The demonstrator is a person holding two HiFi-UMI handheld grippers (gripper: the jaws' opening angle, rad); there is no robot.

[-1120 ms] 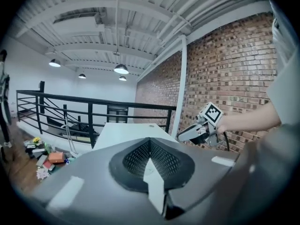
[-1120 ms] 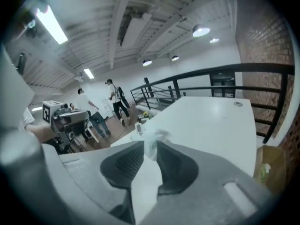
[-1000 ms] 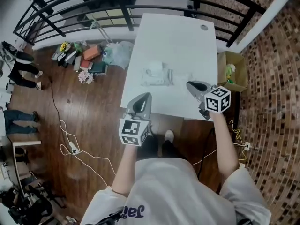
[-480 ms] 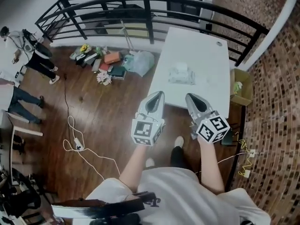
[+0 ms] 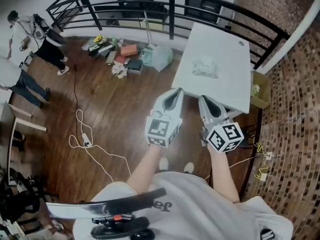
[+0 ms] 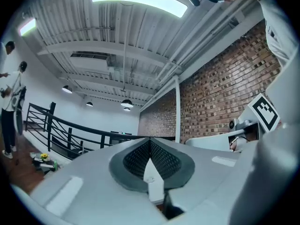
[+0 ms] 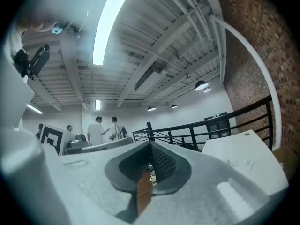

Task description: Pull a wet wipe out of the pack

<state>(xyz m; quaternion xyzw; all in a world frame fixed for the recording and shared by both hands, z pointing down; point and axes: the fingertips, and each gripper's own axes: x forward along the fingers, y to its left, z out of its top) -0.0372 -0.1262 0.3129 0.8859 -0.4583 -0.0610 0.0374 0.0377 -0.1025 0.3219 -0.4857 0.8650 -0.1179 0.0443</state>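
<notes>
Legible text: none.
- Shirt (image 5: 190, 204): a fragment of dark lettering, upside down and cut off, unreadable.
- Left cube (image 5: 162, 130) and right cube (image 5: 226, 136): black-and-white square markers, no letters or numbers.
- Green lit sign (image 7: 216, 115) beyond the railing: too small to read.

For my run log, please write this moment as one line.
left gripper: shut, empty | right gripper: shut, empty | wipe pack: on table, untouched
</notes>
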